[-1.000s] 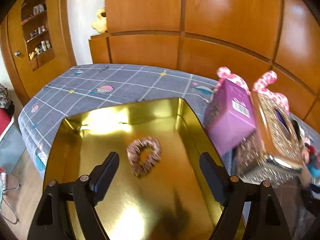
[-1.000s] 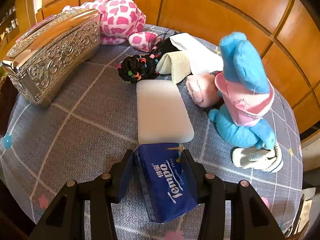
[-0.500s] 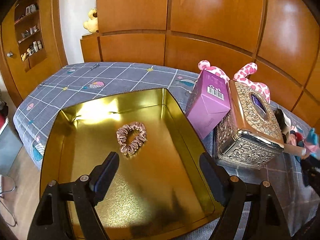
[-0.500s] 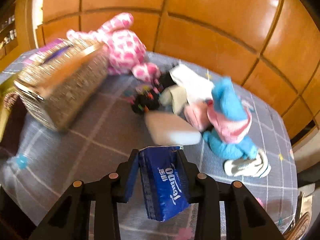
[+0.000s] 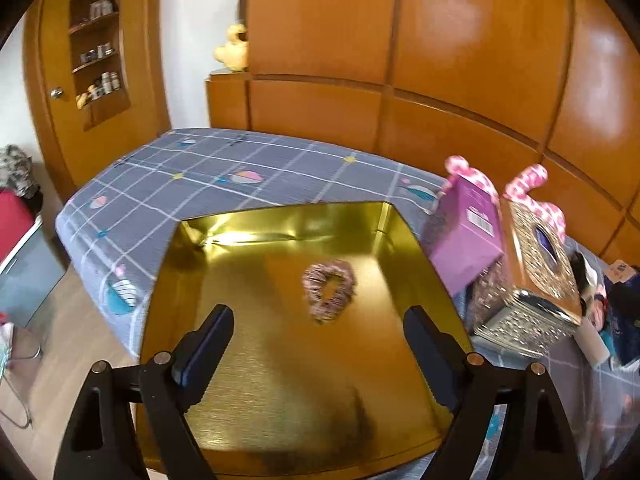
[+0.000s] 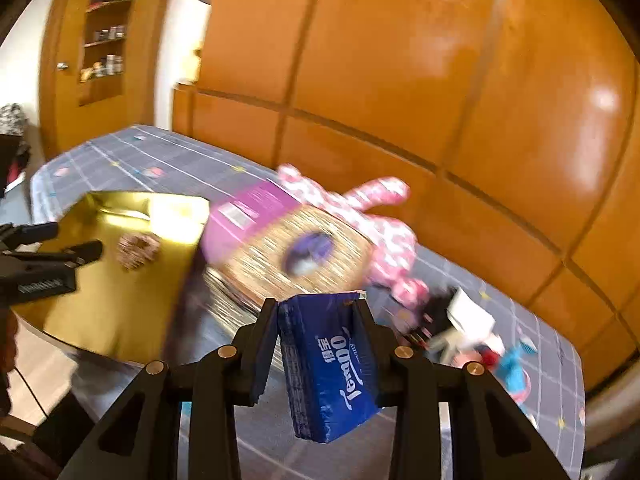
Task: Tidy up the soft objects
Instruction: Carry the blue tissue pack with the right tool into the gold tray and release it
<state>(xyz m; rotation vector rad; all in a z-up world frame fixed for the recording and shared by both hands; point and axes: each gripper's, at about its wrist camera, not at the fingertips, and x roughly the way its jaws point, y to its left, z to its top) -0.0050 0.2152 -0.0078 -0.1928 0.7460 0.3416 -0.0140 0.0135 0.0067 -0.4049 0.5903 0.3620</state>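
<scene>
My right gripper (image 6: 318, 322) is shut on a blue Tempo tissue pack (image 6: 332, 364) and holds it in the air above the bed. My left gripper (image 5: 320, 332) is open and empty over a shiny gold tray (image 5: 224, 360). A pink scrunchie (image 5: 329, 291) lies in the tray, just ahead of the left fingers. The tray (image 6: 104, 308) and scrunchie (image 6: 138, 249) also show at the left of the right wrist view, with the left gripper (image 6: 74, 246) above them. A pink spotted plush (image 6: 360, 208) lies behind the boxes.
A purple box (image 5: 466, 240) and an ornate gold tissue box (image 5: 536, 276) stand right of the tray. Several soft items, a blue plush (image 6: 512, 364) and a white cloth (image 6: 470, 312), lie at the right of the grey checked bed (image 5: 200, 176). Wooden panels stand behind.
My right gripper has lifted the tissue pack off the bed and swung left toward the tray. My left gripper stays open over the tray, shifting slightly.
</scene>
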